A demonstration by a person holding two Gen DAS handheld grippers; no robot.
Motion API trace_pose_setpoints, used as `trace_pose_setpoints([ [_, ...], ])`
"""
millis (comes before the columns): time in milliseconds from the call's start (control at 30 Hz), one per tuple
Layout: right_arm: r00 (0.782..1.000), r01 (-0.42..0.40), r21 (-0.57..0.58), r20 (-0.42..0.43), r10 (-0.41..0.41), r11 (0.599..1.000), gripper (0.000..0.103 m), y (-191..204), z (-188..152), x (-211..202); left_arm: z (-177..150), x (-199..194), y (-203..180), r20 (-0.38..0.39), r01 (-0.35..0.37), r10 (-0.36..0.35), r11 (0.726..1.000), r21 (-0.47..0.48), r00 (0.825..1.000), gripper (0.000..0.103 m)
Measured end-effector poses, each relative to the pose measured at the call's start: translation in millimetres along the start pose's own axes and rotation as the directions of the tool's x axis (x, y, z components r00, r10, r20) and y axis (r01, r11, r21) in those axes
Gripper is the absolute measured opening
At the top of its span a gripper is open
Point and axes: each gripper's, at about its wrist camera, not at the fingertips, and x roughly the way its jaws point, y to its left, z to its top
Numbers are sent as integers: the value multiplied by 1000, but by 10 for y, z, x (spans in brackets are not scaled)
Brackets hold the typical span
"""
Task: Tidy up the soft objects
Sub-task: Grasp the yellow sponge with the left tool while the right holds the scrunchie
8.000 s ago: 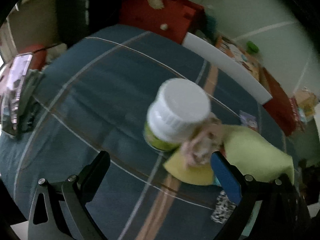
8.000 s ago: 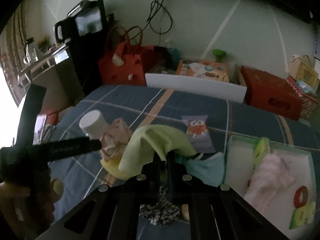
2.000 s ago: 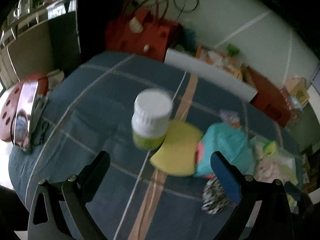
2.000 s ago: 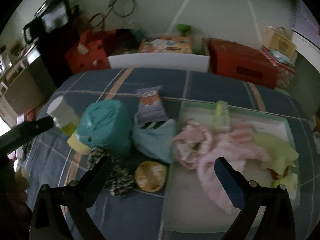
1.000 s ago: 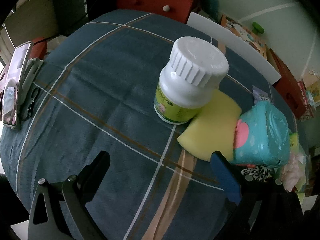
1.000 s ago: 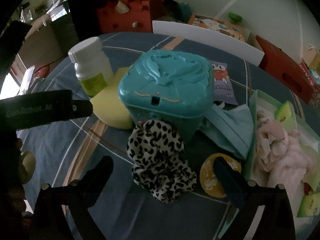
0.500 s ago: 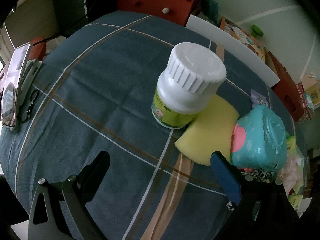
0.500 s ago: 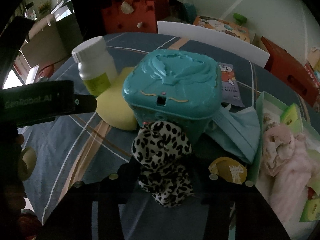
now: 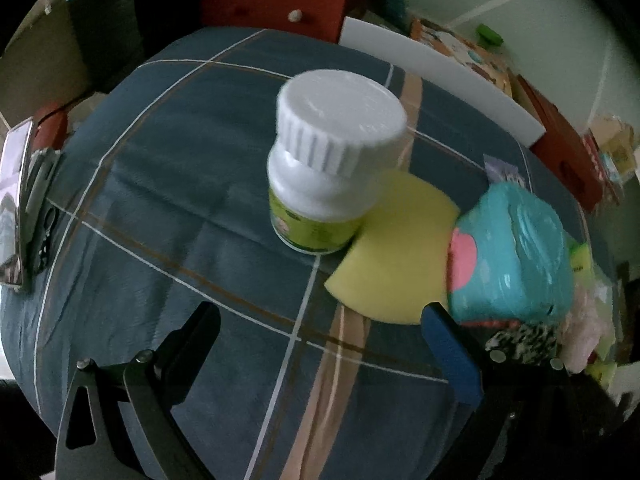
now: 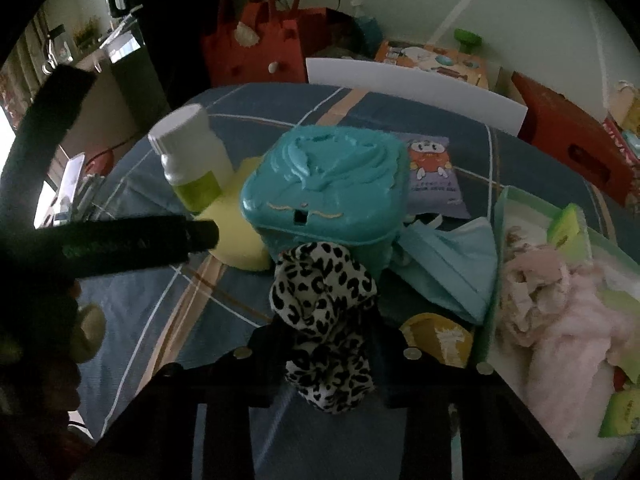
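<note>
Fingers of the right gripper (image 10: 326, 344) are closing on a black-and-white leopard-print fabric scrunchie (image 10: 324, 316); left gripper (image 9: 320, 344) fingers stand released above the blue checked worktop (image 9: 160, 200).

- Pale green wall (image 10: 420, 4) at the far side, cables hanging on it.
- Red bag (image 10: 256, 52) far left.
- Bright window light (image 10: 42, 200) at left.
- Dim room.

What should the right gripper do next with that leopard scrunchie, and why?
Probably lift it toward the tray. The right gripper's jaws are closing on the scrunchie, which stands bunched between them, and the tray beside it already holds soft pink cloth.
</note>
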Motion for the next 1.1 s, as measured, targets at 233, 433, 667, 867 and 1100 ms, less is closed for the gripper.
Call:
trace_pose_setpoints([
  [233,1000,3,26,20,-3,1000,28,-86,-17,-127,-36,39,-164,-17,-17,19,995,101,1000,100],
  [433,999,22,76,35,-25,997,27,-264,-8,-209,-75,73,-300,-16,-36,39,983,178,999,100],
  [667,999,22,111,32,-25,994,27,-384,-3,-219,-24,120,-444,26,-50,45,962,267,999,100],
  [867,999,17,111,30,-21,994,27,-386,-3,-220,15,211,-487,37,-37,27,950,309,999,100],
  [1100,999,13,116,27,-17,993,27,-397,-4,-225,26,278,-442,11,0,-3,955,295,1000,99],
])
